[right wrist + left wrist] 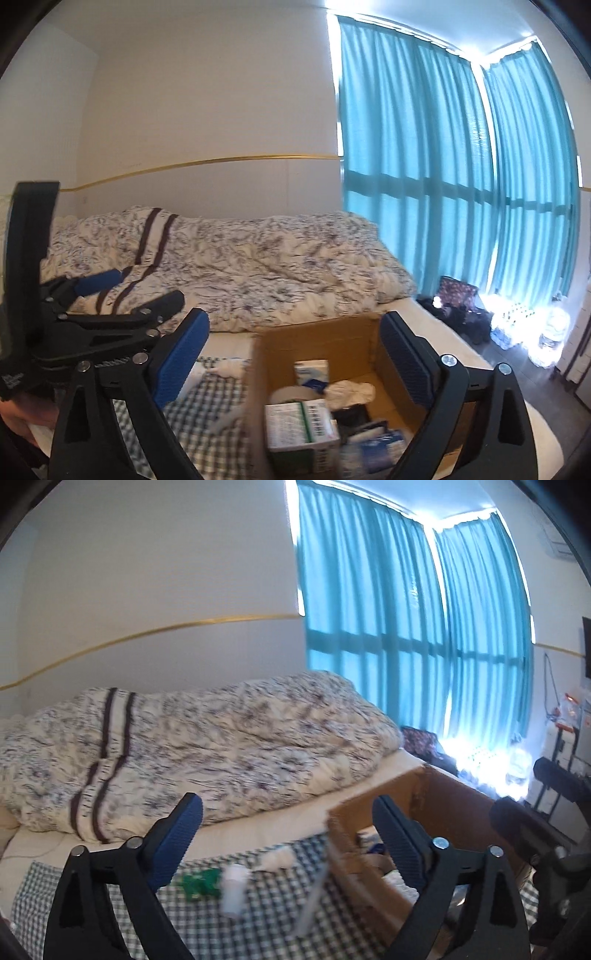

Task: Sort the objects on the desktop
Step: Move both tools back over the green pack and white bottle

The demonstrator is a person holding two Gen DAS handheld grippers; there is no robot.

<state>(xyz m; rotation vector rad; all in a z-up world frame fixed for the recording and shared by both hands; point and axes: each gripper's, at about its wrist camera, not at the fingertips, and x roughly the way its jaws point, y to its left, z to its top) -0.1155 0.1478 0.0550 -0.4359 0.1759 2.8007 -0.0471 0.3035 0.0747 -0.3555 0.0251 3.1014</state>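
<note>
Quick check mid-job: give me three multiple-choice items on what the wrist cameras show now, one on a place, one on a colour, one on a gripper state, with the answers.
1. Where is the green-and-white carton?
A. Inside the cardboard box
B. On the quilt
C. On the floor by the curtains

2. What colour is the small item lying beside the white bottle on the checked cloth?
A. Red
B. Green
C. Yellow

3. How is the left gripper?
A. Shut on the bottle
B. Shut on nothing
C. Open, holding nothing

Answers:
1. A: the right wrist view shows the carton among other packs within the box walls.
2. B: it is plainly green in the left wrist view.
3. C: its blue pads stand wide apart with nothing between them.
</note>
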